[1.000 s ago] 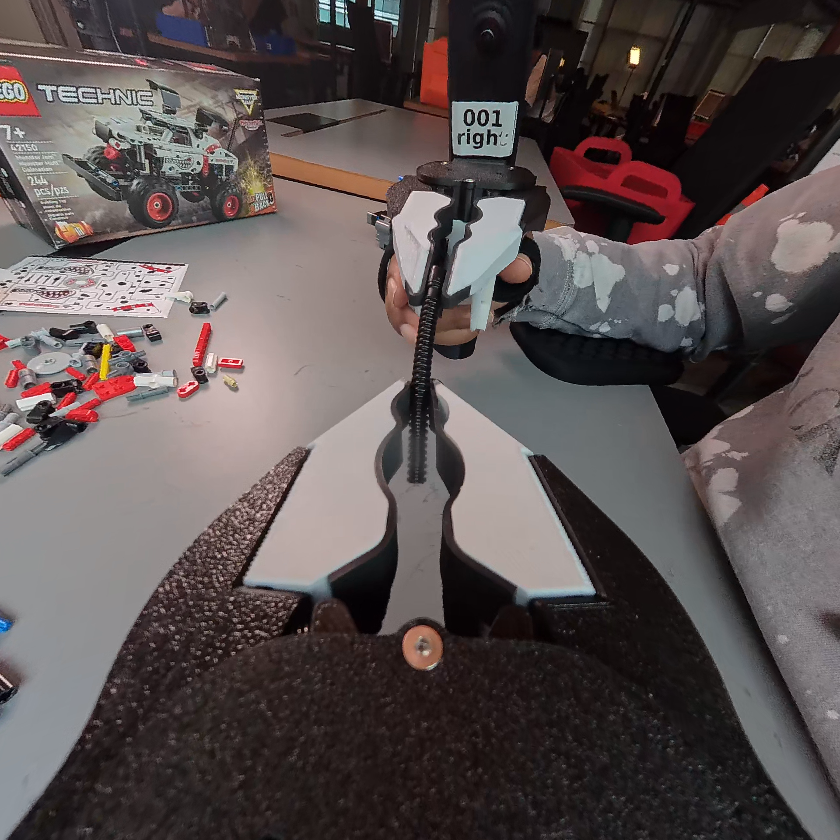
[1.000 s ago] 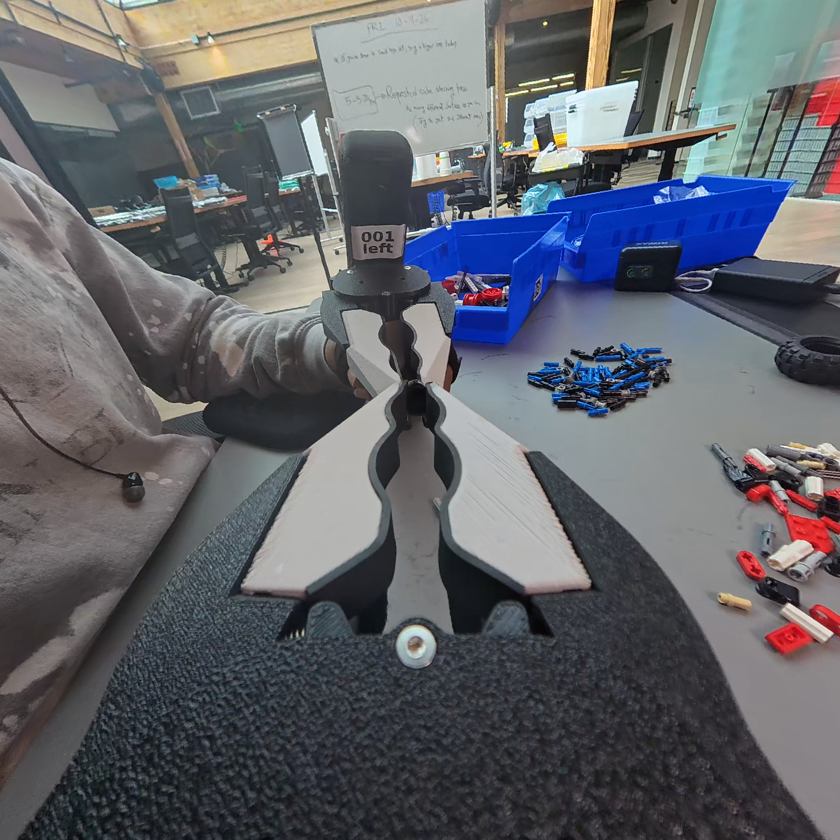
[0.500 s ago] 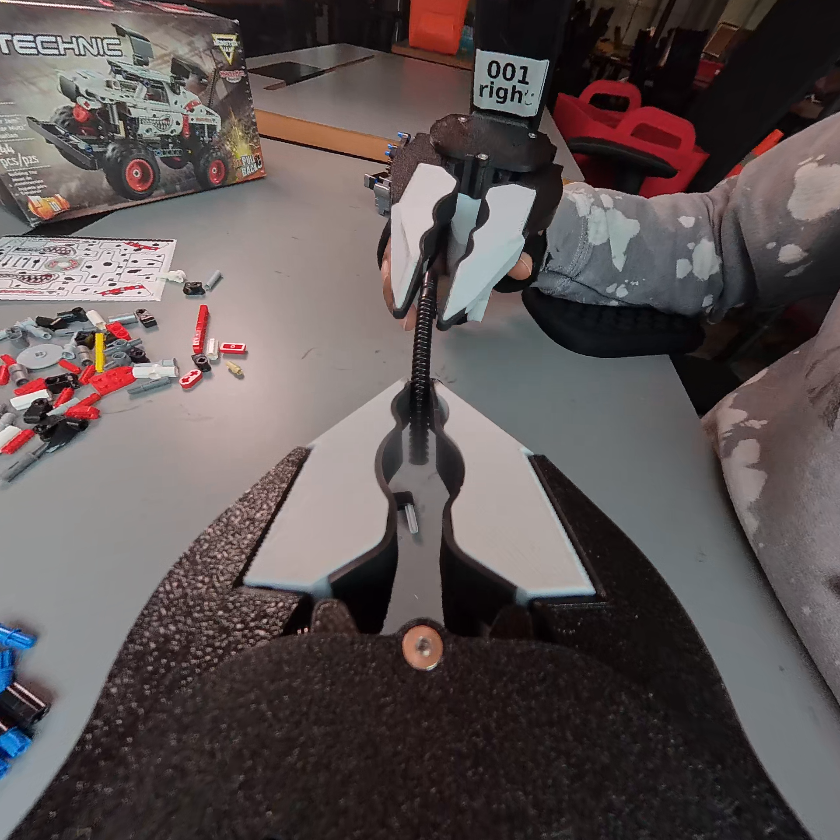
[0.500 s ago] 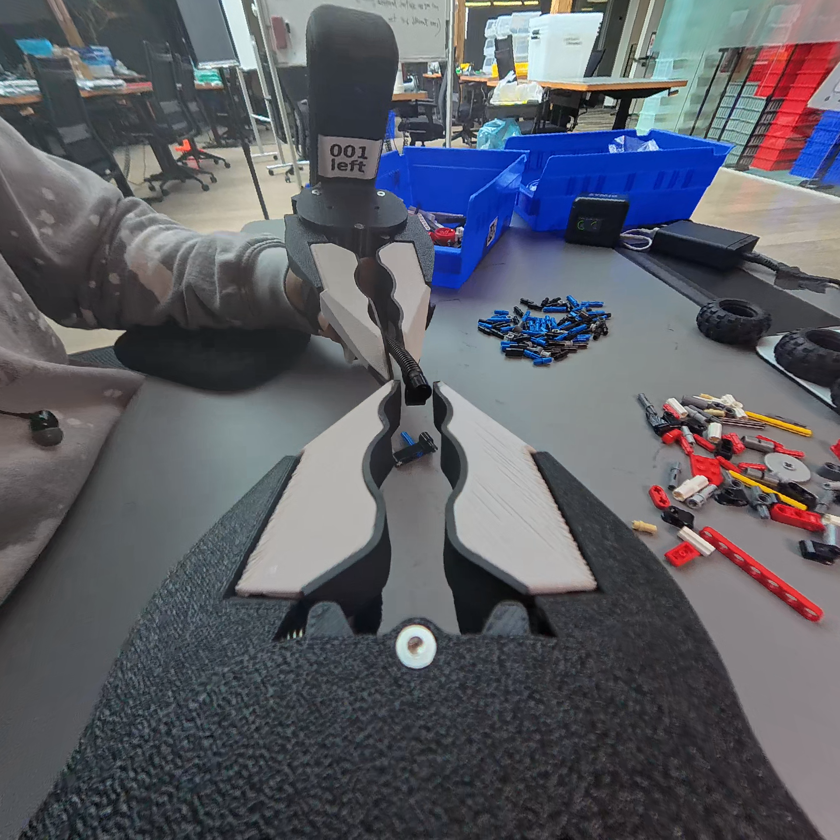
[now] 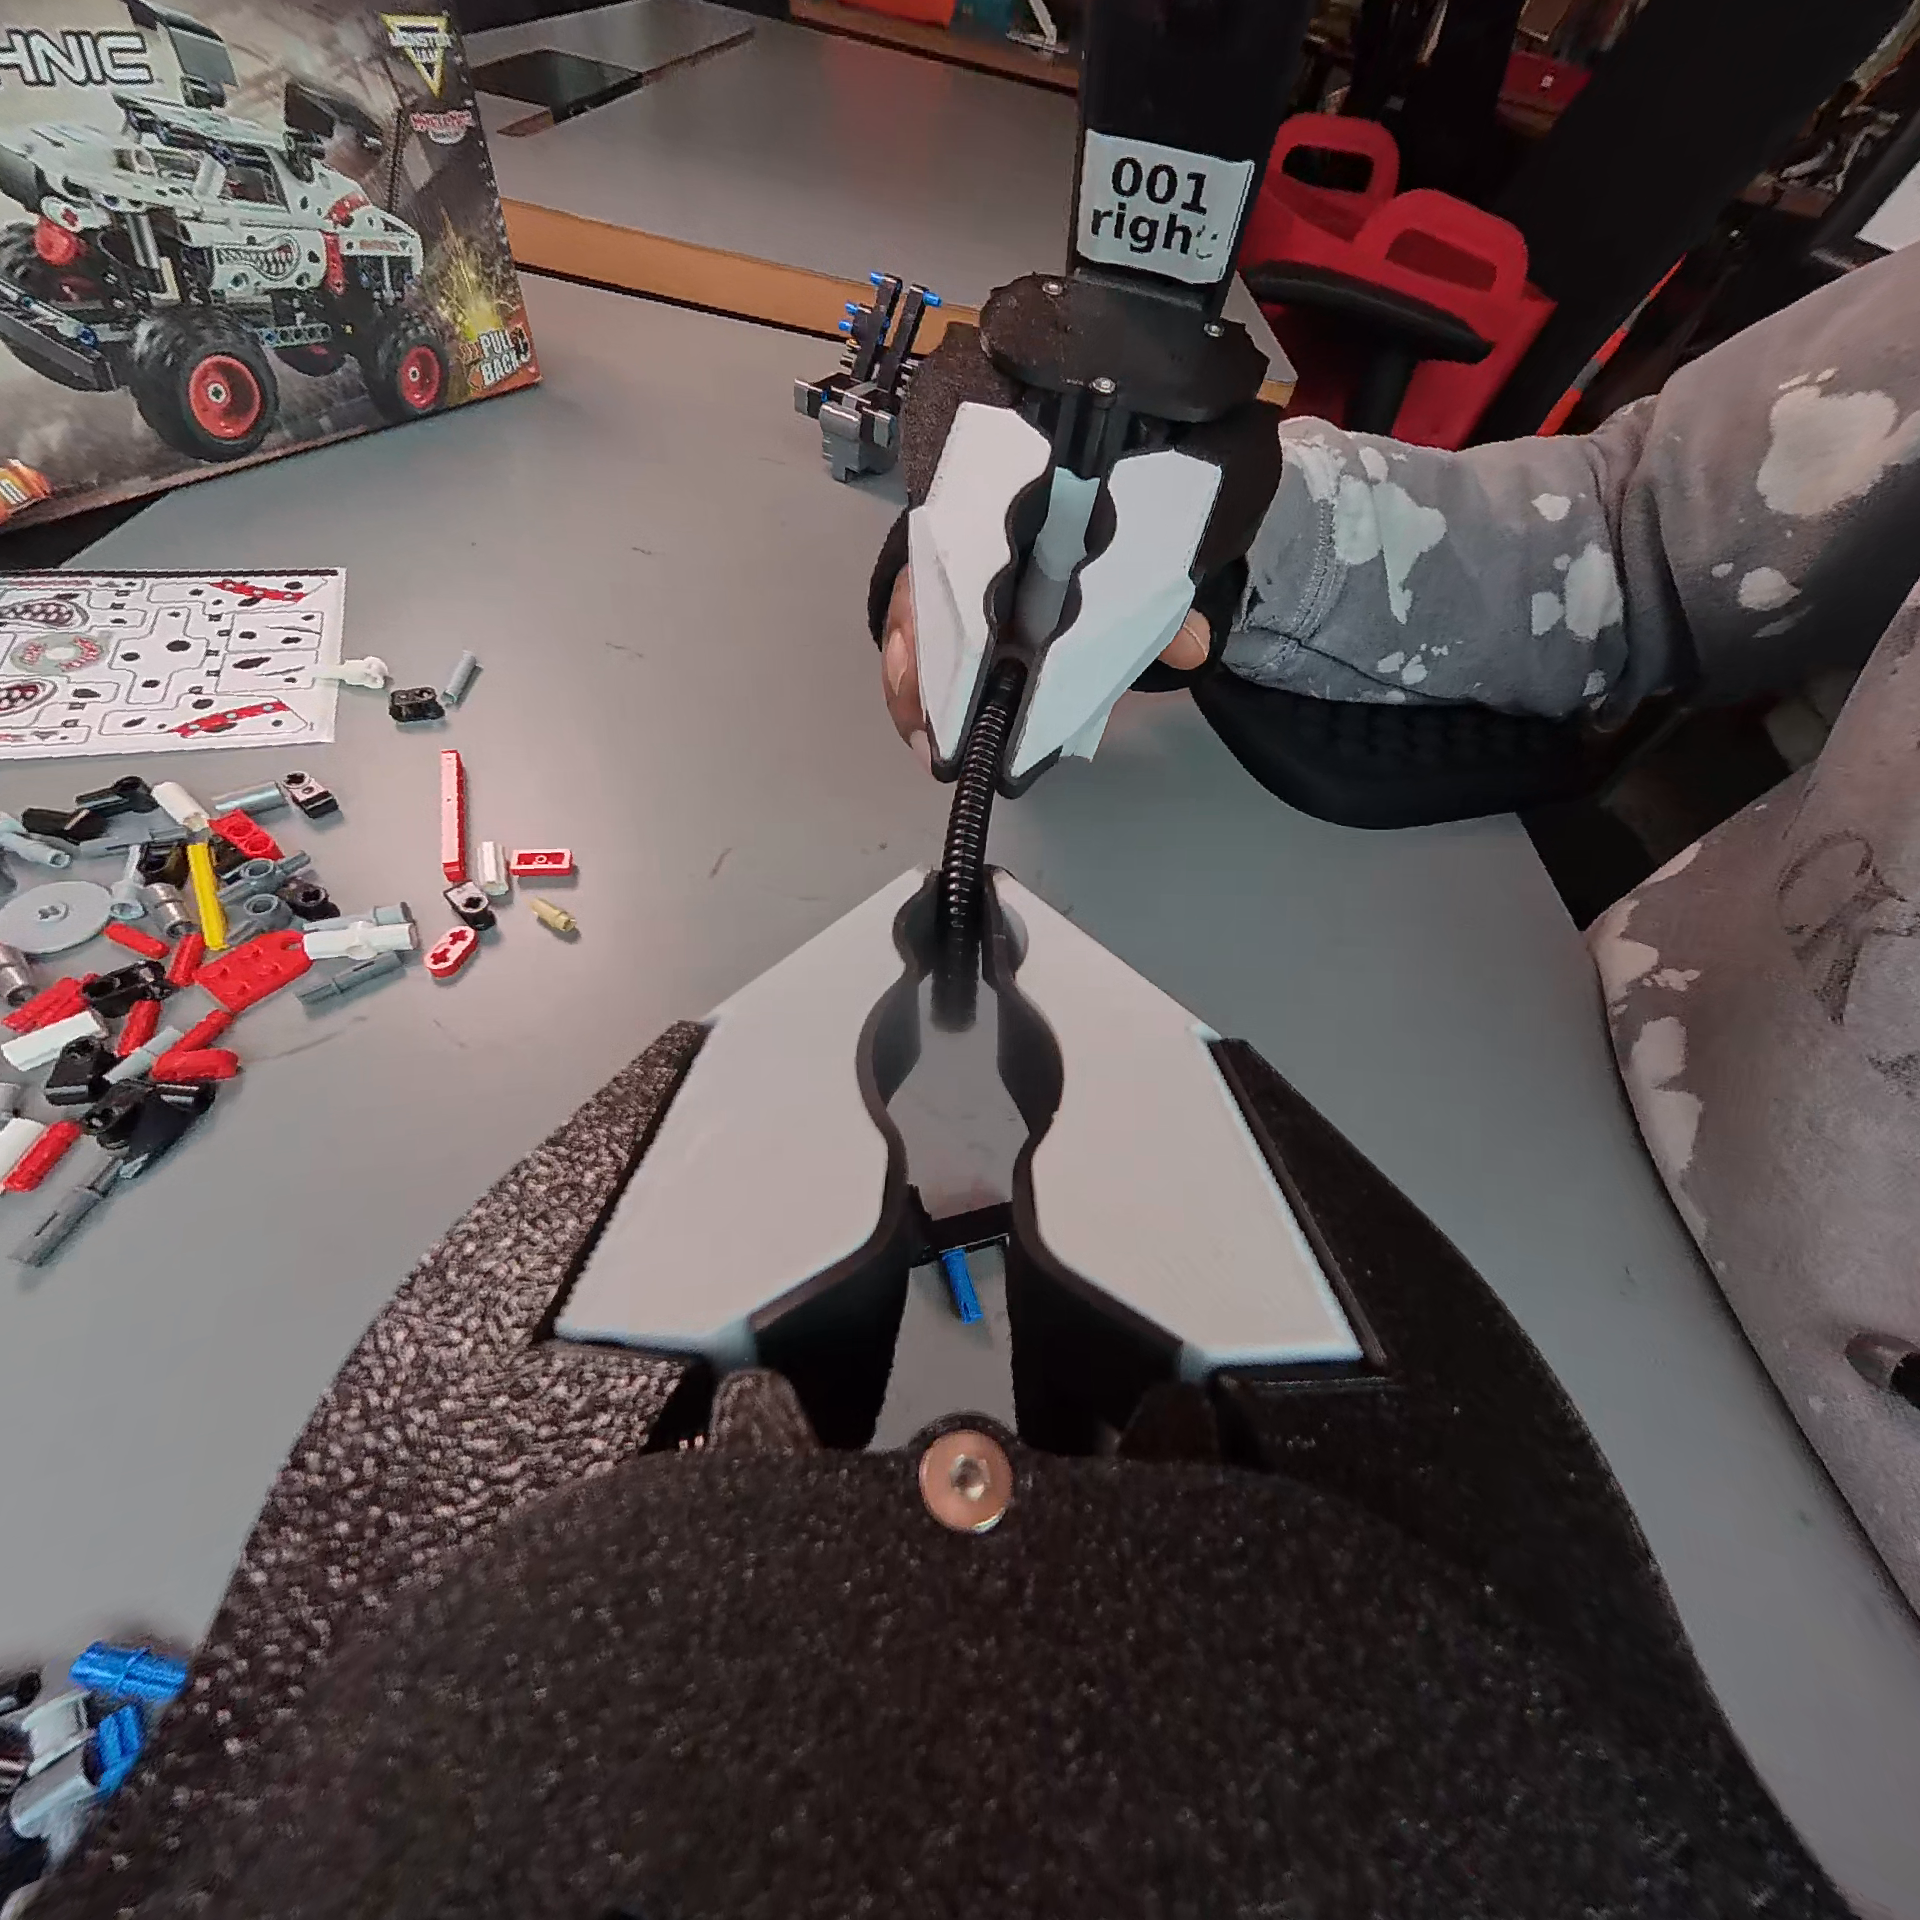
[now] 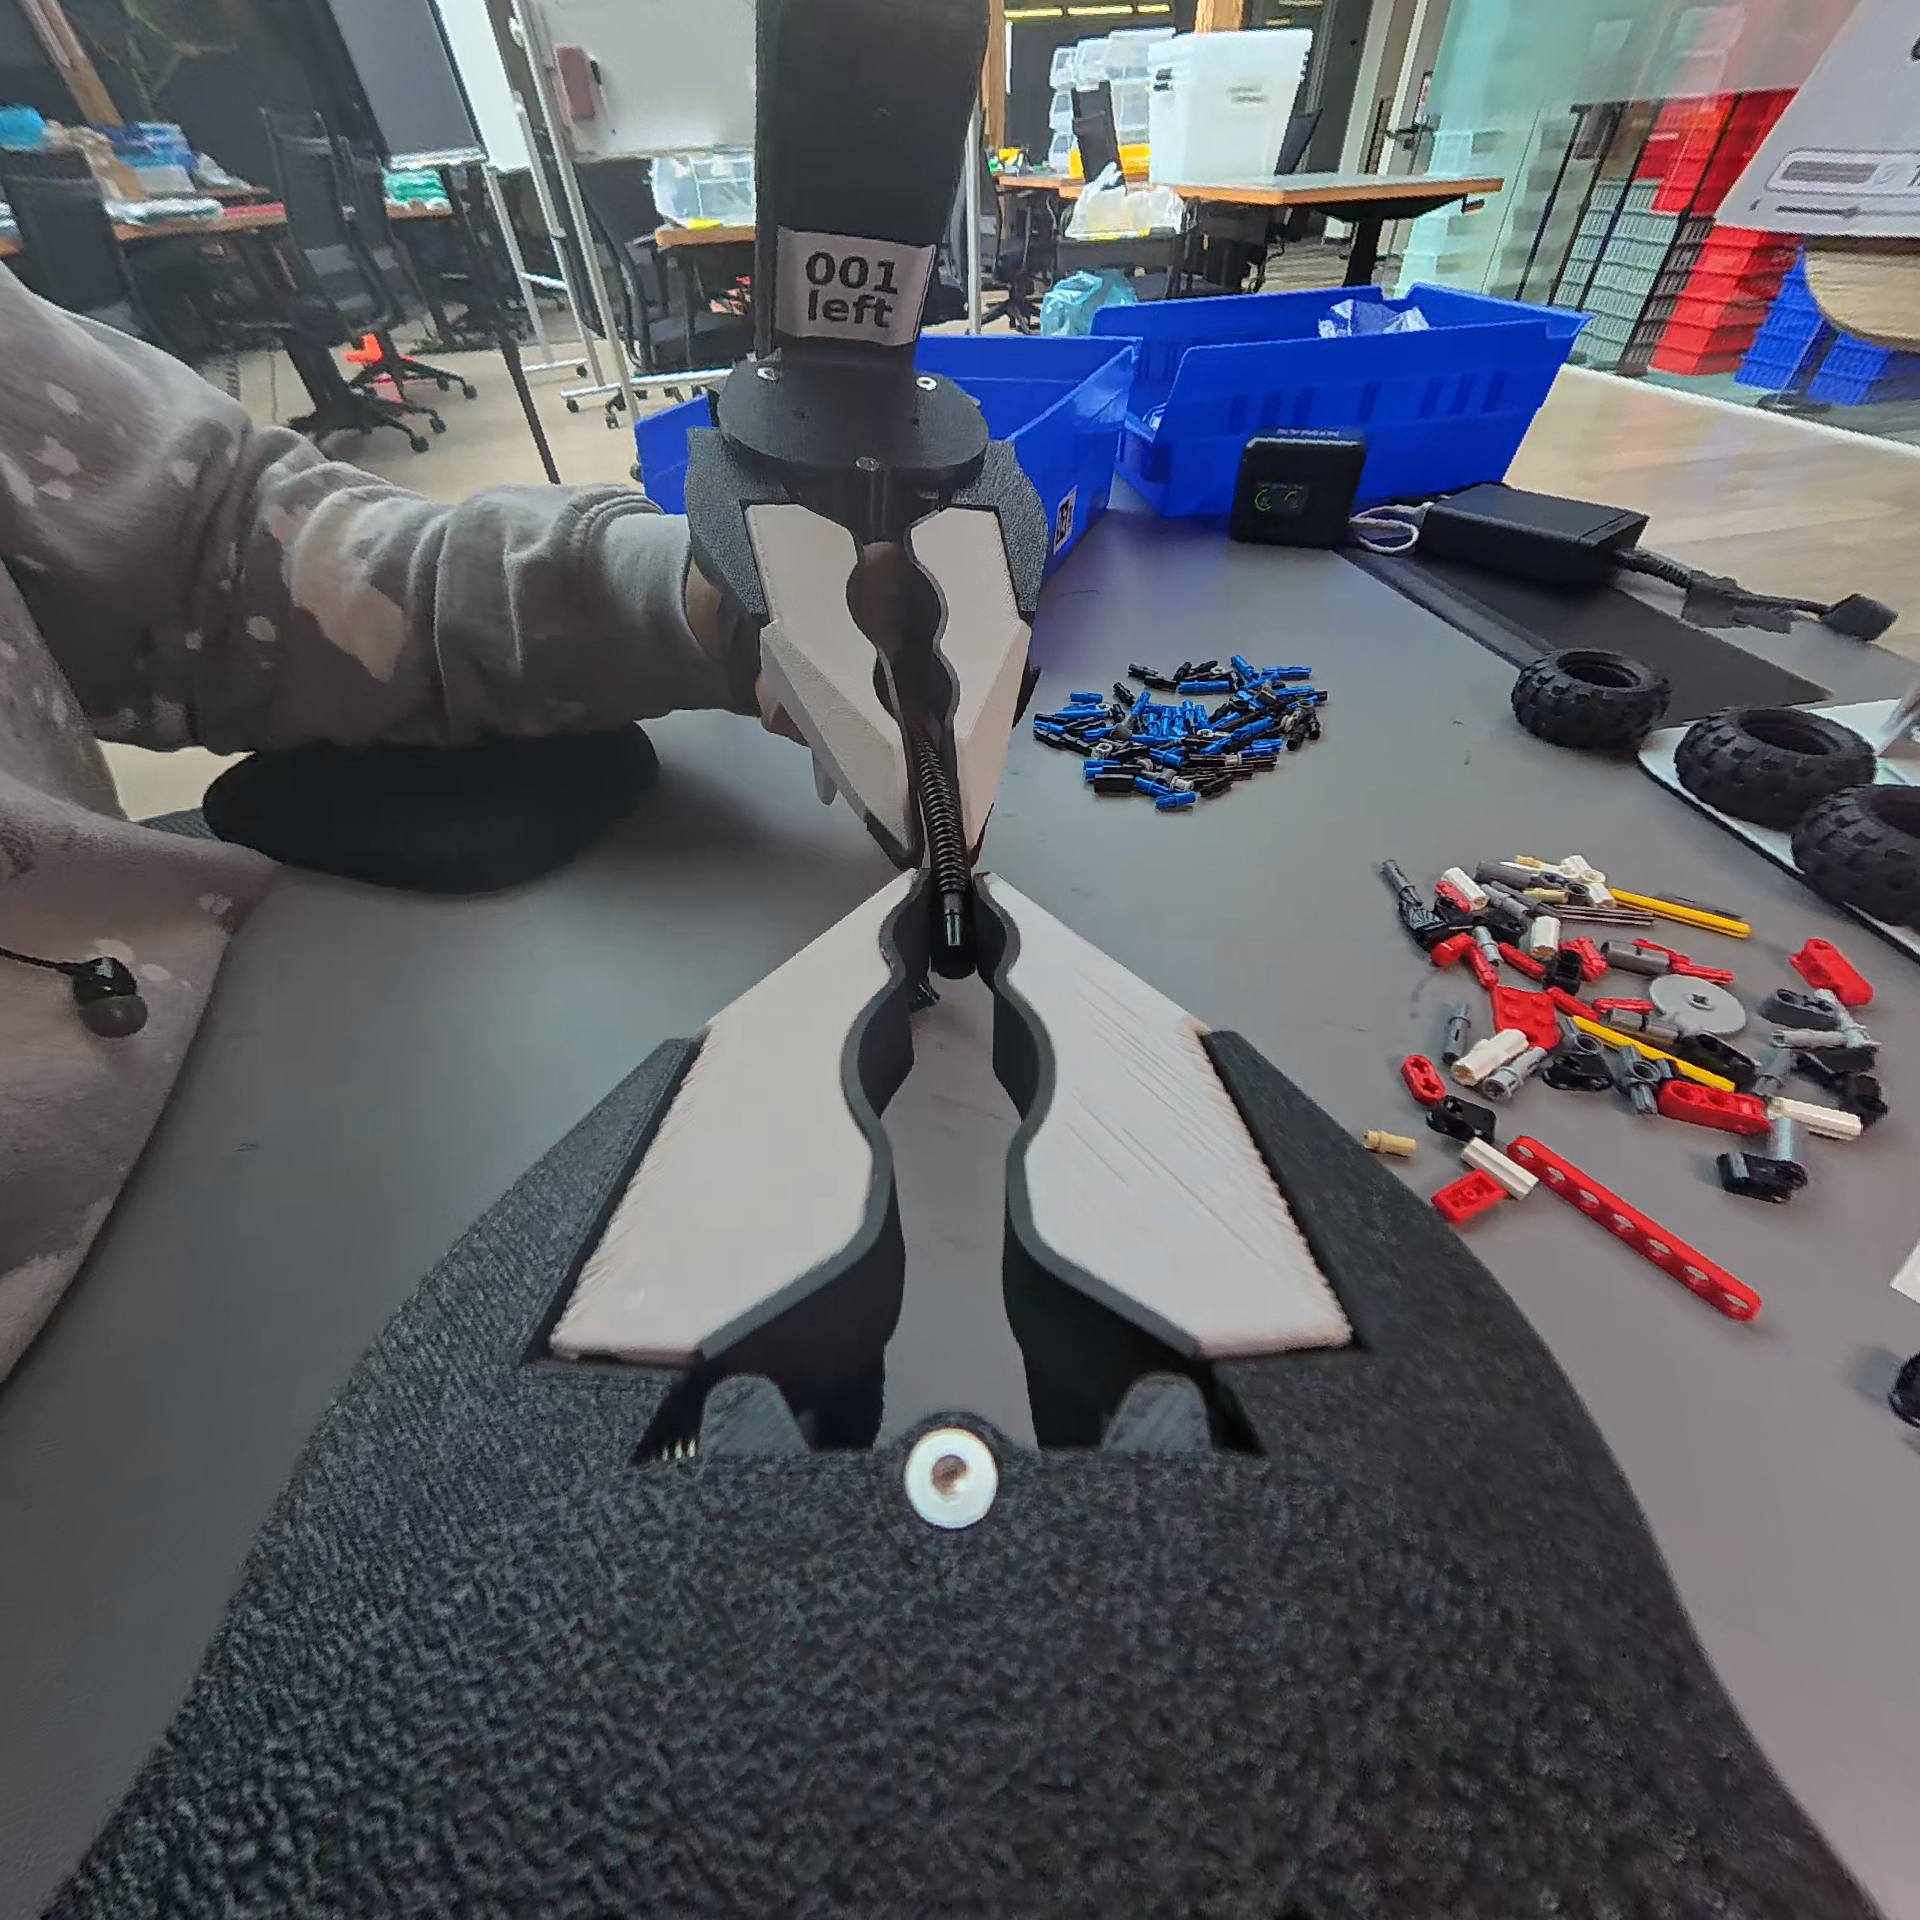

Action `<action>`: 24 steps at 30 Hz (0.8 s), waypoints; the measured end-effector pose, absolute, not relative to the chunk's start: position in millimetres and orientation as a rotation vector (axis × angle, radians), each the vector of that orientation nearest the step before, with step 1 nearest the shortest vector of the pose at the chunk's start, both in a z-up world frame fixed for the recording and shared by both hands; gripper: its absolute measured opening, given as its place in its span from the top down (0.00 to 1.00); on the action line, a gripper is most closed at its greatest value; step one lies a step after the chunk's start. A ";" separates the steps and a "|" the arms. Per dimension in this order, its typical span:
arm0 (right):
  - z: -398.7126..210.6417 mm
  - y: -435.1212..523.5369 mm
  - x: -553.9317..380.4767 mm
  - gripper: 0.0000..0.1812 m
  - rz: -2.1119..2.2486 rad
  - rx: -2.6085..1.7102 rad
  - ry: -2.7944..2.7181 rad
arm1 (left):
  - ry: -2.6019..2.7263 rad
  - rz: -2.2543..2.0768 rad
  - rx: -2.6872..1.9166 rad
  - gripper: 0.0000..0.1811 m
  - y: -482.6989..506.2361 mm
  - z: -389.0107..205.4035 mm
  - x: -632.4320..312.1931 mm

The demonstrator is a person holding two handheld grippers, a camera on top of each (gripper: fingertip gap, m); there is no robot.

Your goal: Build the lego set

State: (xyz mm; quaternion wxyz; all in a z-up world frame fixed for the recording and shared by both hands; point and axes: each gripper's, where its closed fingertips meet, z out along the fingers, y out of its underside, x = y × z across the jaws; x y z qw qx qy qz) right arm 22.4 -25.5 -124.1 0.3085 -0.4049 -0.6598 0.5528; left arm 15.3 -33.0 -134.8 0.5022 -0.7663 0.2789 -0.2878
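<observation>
A black ribbed flexible hose (image 5: 971, 790) spans between my two grippers above the grey table (image 5: 675, 582). My left gripper (image 5: 954, 891) is shut on one end of it. My right gripper (image 6: 951, 891) is shut on the other end of the hose (image 6: 940, 821). The two grippers face each other tip to tip; the right gripper (image 5: 992, 743) shows in the left wrist view and the left gripper (image 6: 930, 831) in the right wrist view. A small black piece with a blue pin (image 5: 961, 1262) lies on the table under my left fingers.
Loose red, grey and black parts (image 5: 187, 935) lie beside a sticker sheet (image 5: 156, 665) and the set's box (image 5: 239, 239). A small grey assembly (image 5: 868, 384) stands behind the right gripper. A pile of blue and black pins (image 6: 1184, 727), tyres (image 6: 1766, 758), a red beam (image 6: 1631, 1226) and blue bins (image 6: 1330, 395) are nearby. My left and right fingertips are right by each other.
The right gripper came off the hose end half a second ago and now grips it again. The small black piece with the blue pin dropped to the table. Both views have tilted down.
</observation>
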 end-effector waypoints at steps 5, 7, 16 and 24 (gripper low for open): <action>-126.4 -23.5 23.1 0.96 1.474 -1.076 -1.741 | 0.516 -0.710 -1.831 0.96 -38.7 -131.3 7.7; -127.2 -26.0 22.2 0.96 1.492 -1.079 -1.742 | 0.475 -0.697 -1.829 0.96 -41.2 -134.8 6.1; -141.8 -41.4 21.6 0.92 1.499 -1.041 -1.850 | 0.521 -0.778 -1.808 0.97 -54.6 -134.5 8.5; -128.7 -37.2 10.9 0.97 1.442 -1.032 -1.776 | 0.445 -0.625 -1.857 0.88 -46.6 -139.8 -15.1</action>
